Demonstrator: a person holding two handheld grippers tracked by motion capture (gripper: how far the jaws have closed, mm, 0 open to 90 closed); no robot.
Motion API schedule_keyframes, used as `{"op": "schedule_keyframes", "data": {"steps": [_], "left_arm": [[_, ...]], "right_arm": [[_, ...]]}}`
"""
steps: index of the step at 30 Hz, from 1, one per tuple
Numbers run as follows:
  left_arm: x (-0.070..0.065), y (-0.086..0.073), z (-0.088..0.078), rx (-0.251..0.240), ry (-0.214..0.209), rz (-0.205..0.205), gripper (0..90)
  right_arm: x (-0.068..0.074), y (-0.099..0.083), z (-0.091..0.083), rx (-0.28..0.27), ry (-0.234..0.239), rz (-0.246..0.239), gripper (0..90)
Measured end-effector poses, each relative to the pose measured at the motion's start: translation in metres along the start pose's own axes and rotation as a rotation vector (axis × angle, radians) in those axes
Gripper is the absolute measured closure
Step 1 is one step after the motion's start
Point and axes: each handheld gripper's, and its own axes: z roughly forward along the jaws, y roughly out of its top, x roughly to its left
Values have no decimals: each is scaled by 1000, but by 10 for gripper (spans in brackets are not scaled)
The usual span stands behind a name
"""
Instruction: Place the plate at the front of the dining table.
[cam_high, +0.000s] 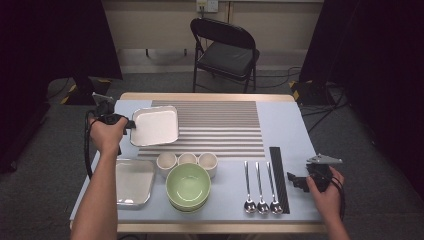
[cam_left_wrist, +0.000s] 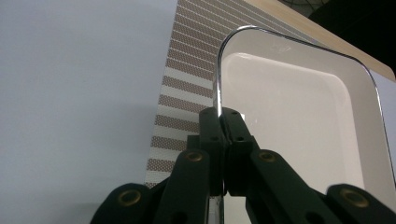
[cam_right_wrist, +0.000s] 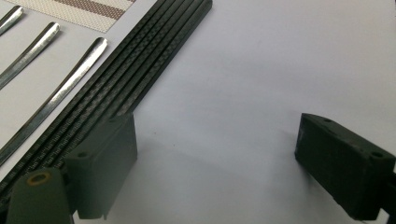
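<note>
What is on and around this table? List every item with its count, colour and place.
White square tray: one, held over striped mat's left edge.
Second white square tray: one, front left.
Striped grey placemat: one, table centre.
Small white cups: three, row behind bowls.
Green bowls: stacked, front centre.
Metal spoons: three, front right.
Black chopsticks: bundle, right of spoons.
Black folding chair: one, behind table.
Left claw: shut on tray rim.
Right claw: open, over bare table.

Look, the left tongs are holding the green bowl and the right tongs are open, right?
Not the bowl. The left tongs are shut on the rim of a white tray, as the left gripper view shows. The green bowl sits untouched. The right tongs are open.
</note>
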Motion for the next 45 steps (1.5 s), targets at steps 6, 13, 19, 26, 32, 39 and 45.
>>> {"op": "schedule_keyframes", "data": {"steps": [6,13,19,26,32,39,45], "left_arm": [[-5,2,6,-4,-10,-3,890],[-10,4,11,-2,-17,-12,890],[-14,7,18,-4,-31,-20,889],[-17,9,22,15,-17,5,889],[-23,11,27,16,-24,6,889],[-31,13,32,28,-37,8,890],[-33,13,35,32,-39,-9,890]], "right_arm": [[0,0,0,-1,1,0,117],[0,0,0,0,1,0,117],[0,0,0,1,-1,1,117],[0,0,0,1,-1,2,117],[0,0,0,0,0,-1,117],[0,0,0,0,0,0,117],[0,0,0,1,-1,2,117]]}}
